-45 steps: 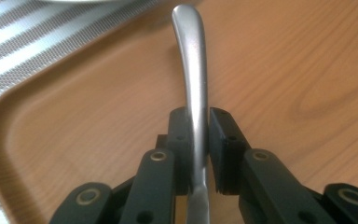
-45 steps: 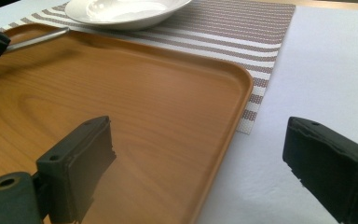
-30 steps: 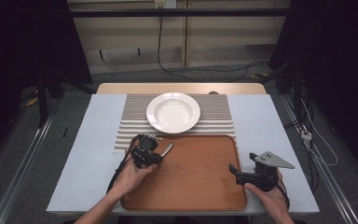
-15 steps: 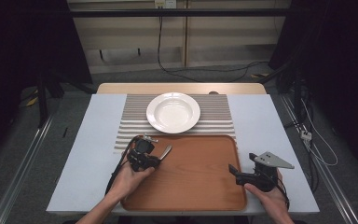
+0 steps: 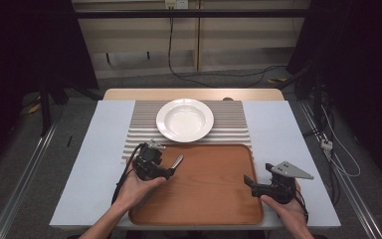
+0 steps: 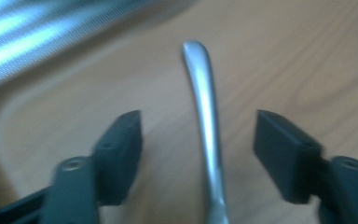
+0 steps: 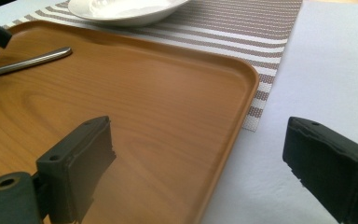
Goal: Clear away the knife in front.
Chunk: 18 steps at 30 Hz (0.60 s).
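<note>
A silver utensil handle (image 5: 177, 161) lies on the wooden tray (image 5: 204, 199) near its far left corner. My left gripper (image 5: 170, 172) sits astride it, and its jaws have just been opening. In the left gripper view the handle (image 6: 205, 102) runs between the two pads, which stand apart from it on both sides. My right gripper (image 5: 250, 183) hovers open over the tray's right edge, with nothing between its pads (image 7: 81, 154). In the right gripper view the handle (image 7: 28, 60) rests flat on the tray (image 7: 144, 93).
A white plate (image 5: 184, 119) stands on a striped mat (image 5: 139, 134) just beyond the tray. A pale cloth (image 5: 288, 144) covers the table on both sides. Cables trail on the floor behind and to the right.
The left gripper's jaws have spread and let go of the utensil handle, which now lies on the tray. The right gripper has stayed where it was.
</note>
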Available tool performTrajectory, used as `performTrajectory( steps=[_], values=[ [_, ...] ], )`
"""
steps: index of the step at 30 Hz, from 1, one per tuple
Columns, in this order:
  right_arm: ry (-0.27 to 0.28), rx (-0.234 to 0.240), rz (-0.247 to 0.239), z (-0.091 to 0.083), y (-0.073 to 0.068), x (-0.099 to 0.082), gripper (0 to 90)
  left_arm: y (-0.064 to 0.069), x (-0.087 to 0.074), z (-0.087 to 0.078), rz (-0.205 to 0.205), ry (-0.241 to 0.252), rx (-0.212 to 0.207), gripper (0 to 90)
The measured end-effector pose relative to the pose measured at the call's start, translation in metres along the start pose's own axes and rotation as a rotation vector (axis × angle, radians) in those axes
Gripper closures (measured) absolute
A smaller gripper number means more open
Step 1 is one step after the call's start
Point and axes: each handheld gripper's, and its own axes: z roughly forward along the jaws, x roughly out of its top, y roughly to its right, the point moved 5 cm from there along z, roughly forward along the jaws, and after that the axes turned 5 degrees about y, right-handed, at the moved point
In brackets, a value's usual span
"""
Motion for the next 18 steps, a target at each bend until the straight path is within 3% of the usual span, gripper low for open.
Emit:
performTrajectory(
  steps=[4, 8, 9, 13, 16, 18],
  values=[
    [0.005, -0.004, 0.006, -0.001, 0.001, 0.0, 8.1, -0.004, 0.003, -0.002, -0.022, 0.018, -0.011, 18.2],
    [0.007, -0.007, 0.016, -0.002, 0.003, 0.0, 8.2, -0.005, 0.008, -0.007, -0.006, 0.053, 0.001, 12.4],
    [0.007, -0.007, 0.015, -0.001, 0.003, 0.0, 8.1, -0.005, 0.009, -0.009, 0.001, 0.065, 0.001, 12.3],
    [0.004, -0.003, 0.006, -0.001, 0.002, 0.0, 8.1, 0.002, 0.012, -0.015, 0.025, 0.115, -0.074, 12.2],
    [0.002, -0.006, -0.001, -0.001, 0.002, 0.0, 8.2, 0.008, 0.012, -0.017, 0.067, 0.151, -0.06, 17.6],
    [0.006, -0.006, 0.0, -0.001, 0.001, 0.001, 8.1, 0.013, 0.012, -0.016, 0.101, 0.158, -0.056, 28.0]
  ],
)
